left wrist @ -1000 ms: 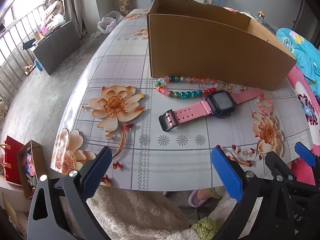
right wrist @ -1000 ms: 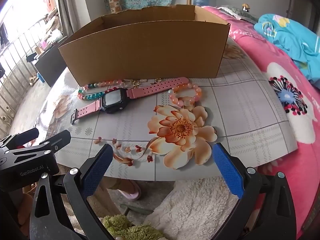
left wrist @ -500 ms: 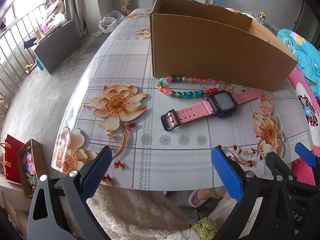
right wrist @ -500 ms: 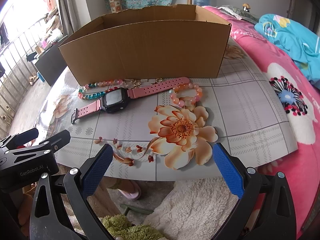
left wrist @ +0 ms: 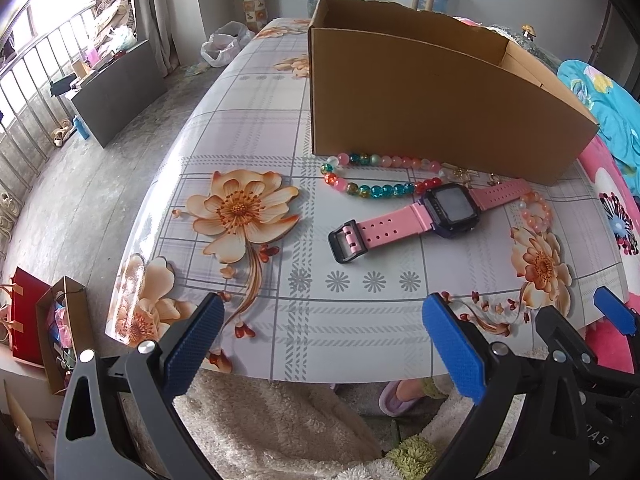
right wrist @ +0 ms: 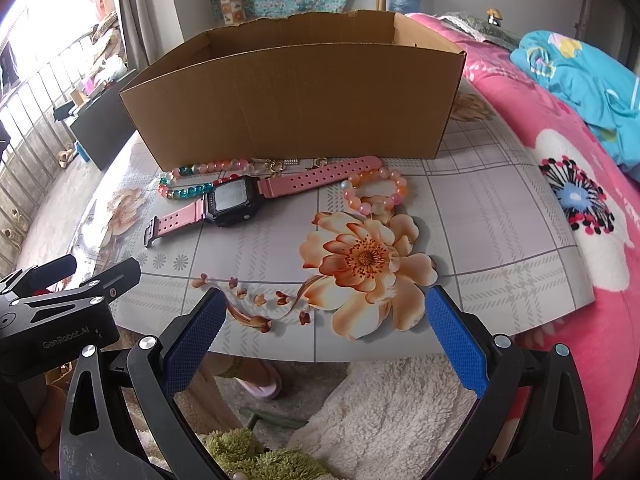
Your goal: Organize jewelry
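Observation:
A pink-strapped watch (left wrist: 424,214) (right wrist: 236,200) lies flat on the floral table in front of an open cardboard box (left wrist: 432,108) (right wrist: 296,104). A multicoloured bead string (left wrist: 372,178) (right wrist: 192,180) lies between watch and box. A peach bead bracelet (left wrist: 536,210) (right wrist: 374,192) lies right of the watch. Small gold pieces (right wrist: 276,165) lie by the box wall. My left gripper (left wrist: 320,340) and right gripper (right wrist: 320,336) are both open and empty, at the table's near edge, short of the jewelry.
The table (left wrist: 248,112) ends just ahead of both grippers; a fluffy rug (left wrist: 260,420) and a slippered foot (left wrist: 400,396) are below. A pink blanket (right wrist: 580,184) lies at the right. The left gripper's body (right wrist: 60,308) shows in the right wrist view.
Both grippers have moved slightly forward toward the table; the jewelry has not moved.

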`<state>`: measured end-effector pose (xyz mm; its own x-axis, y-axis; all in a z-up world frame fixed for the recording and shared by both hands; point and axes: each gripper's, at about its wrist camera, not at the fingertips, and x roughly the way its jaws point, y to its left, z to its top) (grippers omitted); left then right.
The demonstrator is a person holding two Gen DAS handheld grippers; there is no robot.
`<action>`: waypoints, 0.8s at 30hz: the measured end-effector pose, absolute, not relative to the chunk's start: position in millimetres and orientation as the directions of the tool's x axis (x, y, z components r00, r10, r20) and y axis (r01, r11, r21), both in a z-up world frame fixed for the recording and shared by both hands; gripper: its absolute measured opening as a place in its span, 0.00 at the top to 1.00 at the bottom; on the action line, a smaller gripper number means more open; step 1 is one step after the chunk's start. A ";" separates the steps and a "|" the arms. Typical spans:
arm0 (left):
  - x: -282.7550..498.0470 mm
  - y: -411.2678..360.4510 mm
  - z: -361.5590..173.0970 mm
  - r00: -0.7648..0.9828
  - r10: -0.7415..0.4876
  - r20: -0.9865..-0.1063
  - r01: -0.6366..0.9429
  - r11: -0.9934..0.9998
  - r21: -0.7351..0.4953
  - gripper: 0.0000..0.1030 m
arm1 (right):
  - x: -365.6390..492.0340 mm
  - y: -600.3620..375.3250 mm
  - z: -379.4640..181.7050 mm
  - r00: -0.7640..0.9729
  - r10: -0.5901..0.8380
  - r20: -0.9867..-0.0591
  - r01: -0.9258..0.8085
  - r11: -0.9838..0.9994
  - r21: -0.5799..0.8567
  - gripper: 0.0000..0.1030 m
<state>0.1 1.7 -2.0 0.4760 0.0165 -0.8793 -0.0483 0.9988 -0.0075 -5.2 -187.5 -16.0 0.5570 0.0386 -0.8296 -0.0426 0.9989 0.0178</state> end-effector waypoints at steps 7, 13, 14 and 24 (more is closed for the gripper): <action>2.4 3.8 -6.4 0.469 0.031 -0.883 -0.051 0.999 0.008 0.06 | -5.0 -187.8 -14.6 0.558 0.028 -0.829 -0.039 0.999 0.008 0.07; 4.4 8.7 -9.9 0.473 0.056 -0.879 -0.055 0.998 0.034 0.06 | -1.9 -190.3 -11.2 0.576 0.029 -0.817 -0.065 0.998 -0.011 0.07; 4.3 10.5 -9.5 0.479 0.057 -0.876 -0.053 0.998 0.036 0.06 | -1.0 -189.9 -7.8 0.590 0.033 -0.807 -0.085 0.996 -0.021 0.07; -1.9 33.9 3.1 0.601 -0.002 -0.799 0.015 1.000 0.009 0.06 | 40.5 -156.1 7.9 0.553 0.312 -0.772 -0.506 0.863 -0.014 0.13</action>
